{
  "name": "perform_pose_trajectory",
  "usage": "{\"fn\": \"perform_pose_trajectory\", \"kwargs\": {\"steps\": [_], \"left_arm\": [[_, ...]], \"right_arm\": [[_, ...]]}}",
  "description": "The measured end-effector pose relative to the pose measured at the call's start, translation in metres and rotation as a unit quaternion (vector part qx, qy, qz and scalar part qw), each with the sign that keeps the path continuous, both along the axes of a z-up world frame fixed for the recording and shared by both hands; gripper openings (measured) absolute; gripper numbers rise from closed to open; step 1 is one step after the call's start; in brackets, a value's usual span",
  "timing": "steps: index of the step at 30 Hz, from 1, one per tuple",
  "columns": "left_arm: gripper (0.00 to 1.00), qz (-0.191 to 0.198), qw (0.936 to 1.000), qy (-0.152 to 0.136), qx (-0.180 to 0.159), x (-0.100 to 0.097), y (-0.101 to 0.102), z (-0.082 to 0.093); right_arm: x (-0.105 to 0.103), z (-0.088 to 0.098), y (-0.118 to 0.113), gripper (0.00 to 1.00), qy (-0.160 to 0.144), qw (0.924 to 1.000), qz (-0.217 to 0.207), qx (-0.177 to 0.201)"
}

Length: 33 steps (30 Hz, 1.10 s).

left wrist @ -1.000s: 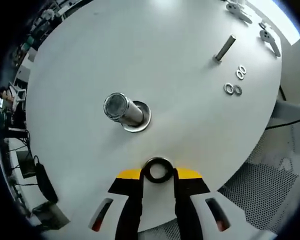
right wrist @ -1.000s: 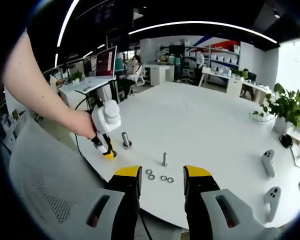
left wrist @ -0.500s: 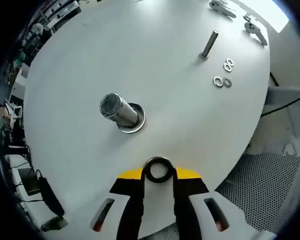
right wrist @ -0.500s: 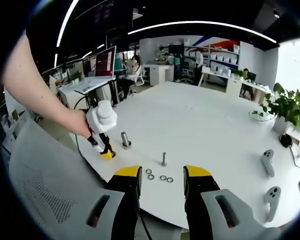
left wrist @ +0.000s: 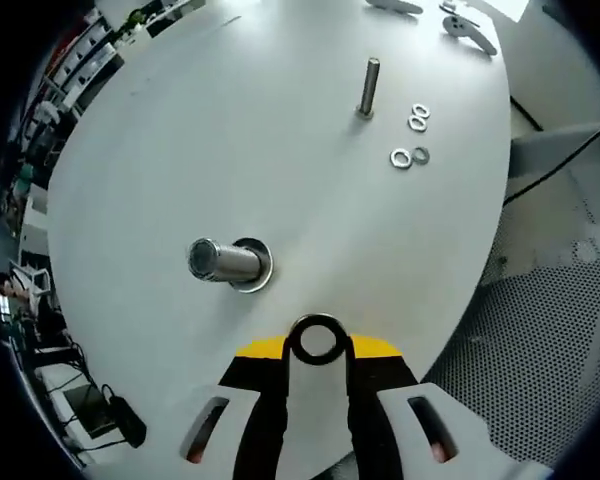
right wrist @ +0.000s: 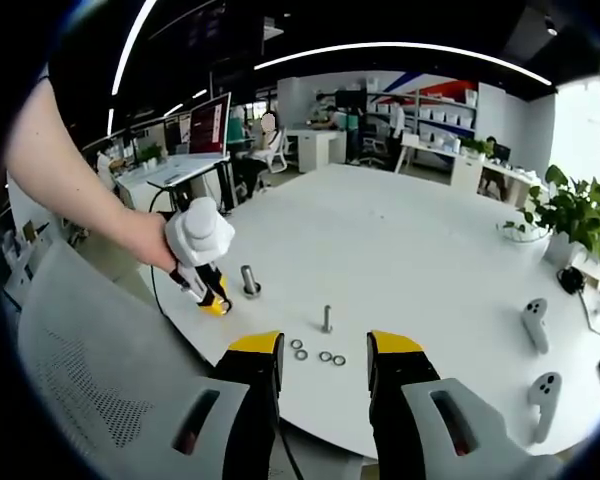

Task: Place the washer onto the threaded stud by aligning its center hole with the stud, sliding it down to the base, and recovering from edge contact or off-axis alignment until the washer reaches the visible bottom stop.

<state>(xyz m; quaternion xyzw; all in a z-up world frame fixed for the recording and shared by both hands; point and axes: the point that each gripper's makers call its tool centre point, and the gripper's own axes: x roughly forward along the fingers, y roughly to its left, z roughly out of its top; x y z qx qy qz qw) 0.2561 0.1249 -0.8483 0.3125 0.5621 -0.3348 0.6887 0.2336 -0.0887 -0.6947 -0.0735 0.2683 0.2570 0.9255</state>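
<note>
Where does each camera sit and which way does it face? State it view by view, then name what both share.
Left gripper view: rides the left gripper, looking down on the white table; its jaws pinch a washer short of the thick stud.
Right gripper view: rides the right gripper, looking level across the table into an office; its jaws stand apart, and the person's forearm reaches in.
Shared: thick stud, thin stud, four loose washers, left gripper.

This is an open-plan office. Beyond the far edge of a round white table [right wrist: 410, 250] stand rows of desks [right wrist: 315, 140] with monitors [right wrist: 209, 124] and office chairs [right wrist: 276, 150], under long ceiling light strips [right wrist: 400, 48]. Shelving with storage boxes [right wrist: 450, 115] lines the back wall, and a potted plant [right wrist: 570, 215] sits at the table's right edge.
</note>
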Motion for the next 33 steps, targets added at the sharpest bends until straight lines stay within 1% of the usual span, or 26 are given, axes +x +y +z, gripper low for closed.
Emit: {"fn": "perform_pose_trajectory", "kwargs": {"steps": [5, 7, 10, 12, 15, 18, 23, 25, 26, 28, 31, 33], "left_arm": [[0.19, -0.029, 0.9992, -0.025, -0.012, 0.012, -0.01, 0.021], [0.19, -0.041, 0.9986, -0.033, -0.006, 0.015, -0.009, 0.026], [0.19, -0.046, 0.9982, -0.038, -0.007, 0.022, -0.007, 0.034], [0.19, -0.049, 0.9977, -0.047, -0.006, 0.028, -0.004, 0.04], [0.19, -0.044, 0.9975, -0.054, -0.009, 0.037, -0.001, 0.046], [0.19, -0.031, 0.9978, -0.056, -0.015, 0.041, 0.001, 0.05], [0.19, -0.045, 0.9965, -0.069, -0.012, 0.046, -0.001, 0.058], [0.19, -0.05, 0.9953, -0.082, -0.01, 0.053, -0.002, 0.062], [0.19, -0.047, 0.9954, -0.083, -0.012, 0.055, -0.002, 0.063], [0.19, -0.039, 0.9958, -0.081, -0.016, 0.06, -0.004, 0.063], [0.19, -0.045, 0.9957, -0.08, -0.006, 0.065, -0.003, 0.06], [0.19, -0.042, 0.996, -0.079, -0.005, 0.068, -0.002, 0.059]], "right_arm": [[0.0, 0.0, 0.0, 0.35, 0.0, 1.0, -0.001, 0.0], [0.0, 0.0, 0.0, 0.35, 0.0, 1.0, 0.0, 0.001], [0.0, 0.0, 0.0, 0.35, 0.0, 1.0, 0.0, 0.0], [0.0, 0.0, 0.0, 0.35, 0.0, 1.0, 0.0, 0.001], [0.0, 0.0, 0.0, 0.35, 0.0, 1.0, 0.002, 0.0], [0.0, 0.0, 0.001, 0.35, 0.0, 1.0, 0.002, 0.0], [0.0, 0.0, 0.001, 0.35, 0.0, 1.0, 0.002, 0.001], [0.0, 0.0, 0.001, 0.35, 0.0, 1.0, 0.002, 0.001], [0.0, 0.0, 0.001, 0.35, 0.0, 1.0, 0.002, 0.001], [-0.001, 0.0, 0.001, 0.35, 0.001, 1.0, 0.003, 0.0], [-0.001, -0.001, 0.001, 0.35, 0.002, 1.0, 0.002, 0.0], [-0.001, -0.001, 0.0, 0.35, 0.002, 1.0, 0.001, 0.001]]}}
